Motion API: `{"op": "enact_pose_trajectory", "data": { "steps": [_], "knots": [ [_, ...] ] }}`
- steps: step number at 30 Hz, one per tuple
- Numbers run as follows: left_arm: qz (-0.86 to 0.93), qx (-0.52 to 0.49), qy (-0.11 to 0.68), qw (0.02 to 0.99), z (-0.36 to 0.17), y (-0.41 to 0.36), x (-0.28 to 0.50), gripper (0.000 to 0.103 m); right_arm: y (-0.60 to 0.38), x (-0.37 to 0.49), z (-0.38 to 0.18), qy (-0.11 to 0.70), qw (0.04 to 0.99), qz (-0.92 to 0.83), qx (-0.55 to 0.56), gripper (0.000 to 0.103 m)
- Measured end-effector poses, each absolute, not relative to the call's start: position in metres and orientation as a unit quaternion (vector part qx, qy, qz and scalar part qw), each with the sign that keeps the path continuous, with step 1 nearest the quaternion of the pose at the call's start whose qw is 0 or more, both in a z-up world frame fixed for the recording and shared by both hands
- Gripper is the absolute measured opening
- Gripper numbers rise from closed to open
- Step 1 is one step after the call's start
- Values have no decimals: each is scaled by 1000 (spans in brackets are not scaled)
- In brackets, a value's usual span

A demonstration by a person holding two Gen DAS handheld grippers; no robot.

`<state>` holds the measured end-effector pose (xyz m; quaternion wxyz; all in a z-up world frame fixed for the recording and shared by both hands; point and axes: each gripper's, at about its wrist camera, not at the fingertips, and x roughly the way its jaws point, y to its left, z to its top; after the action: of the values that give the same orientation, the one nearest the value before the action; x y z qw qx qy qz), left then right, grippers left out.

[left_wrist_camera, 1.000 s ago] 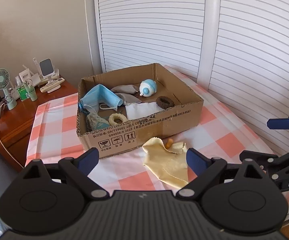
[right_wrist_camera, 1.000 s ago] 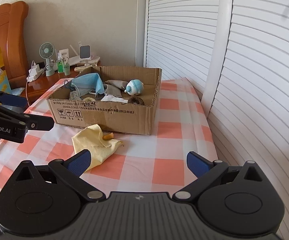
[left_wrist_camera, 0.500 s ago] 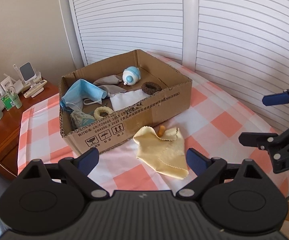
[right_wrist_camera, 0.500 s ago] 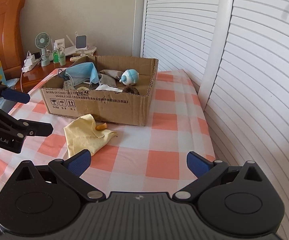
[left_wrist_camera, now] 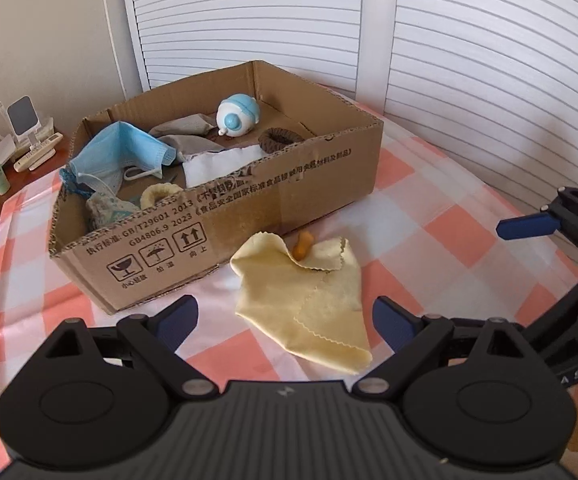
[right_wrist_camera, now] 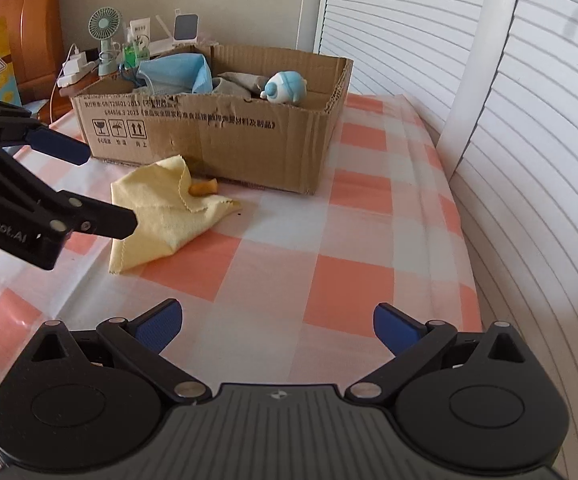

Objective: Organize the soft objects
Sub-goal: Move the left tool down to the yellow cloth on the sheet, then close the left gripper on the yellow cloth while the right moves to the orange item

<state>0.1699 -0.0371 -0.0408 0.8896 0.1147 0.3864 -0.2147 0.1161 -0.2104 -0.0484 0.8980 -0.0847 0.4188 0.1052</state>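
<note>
- While both jaws stood wide and empty, left gripper (left_wrist_camera: 285, 322) hung over yellow cloth (left_wrist_camera: 309, 300).
- Cloth lay just beside cardboard box (left_wrist_camera: 289, 196).
- Right gripper (right_wrist_camera: 277, 326) hovered above checked tablecloth (right_wrist_camera: 349, 280).

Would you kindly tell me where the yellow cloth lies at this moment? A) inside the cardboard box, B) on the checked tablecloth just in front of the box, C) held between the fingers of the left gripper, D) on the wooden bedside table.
B: the yellow cloth lies crumpled on the checked tablecloth in front of the cardboard box, and both the left gripper and the right gripper are open and empty.
</note>
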Motion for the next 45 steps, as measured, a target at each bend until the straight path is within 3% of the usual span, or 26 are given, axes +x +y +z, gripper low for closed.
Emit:
{"op": "enact_pose_trajectory", "data": {
  "steps": [7, 19, 22, 24, 30, 32, 42, 45],
  "knots": [
    [-195, 115, 412, 883, -74, -54, 190, 95, -218, 123, -60, 432, 893, 112, -64, 103],
    [-181, 95, 399, 894, -78, -68, 194, 97, -213, 130, -66, 425, 894, 116, -75, 103],
    [-161, 99, 390, 901, -77, -66, 191, 87, -213, 130, -66, 426, 894, 117, -75, 103],
    [-154, 100, 384, 905, -75, -63, 189, 69, -212, 131, -66, 426, 894, 117, -74, 103],
    [-147, 80, 385, 908, -72, -52, 181, 43, -210, 131, -67, 425, 895, 116, -75, 103],
    [-147, 80, 384, 908, -71, -50, 179, 39, -209, 132, -66, 426, 894, 116, -76, 103],
    [-157, 75, 393, 903, -71, -27, 160, 39, -201, 141, -60, 425, 893, 114, -91, 103],
    [-166, 74, 395, 901, -71, -21, 153, 49, -196, 147, -54, 414, 896, 130, -89, 103]
  ]
}}
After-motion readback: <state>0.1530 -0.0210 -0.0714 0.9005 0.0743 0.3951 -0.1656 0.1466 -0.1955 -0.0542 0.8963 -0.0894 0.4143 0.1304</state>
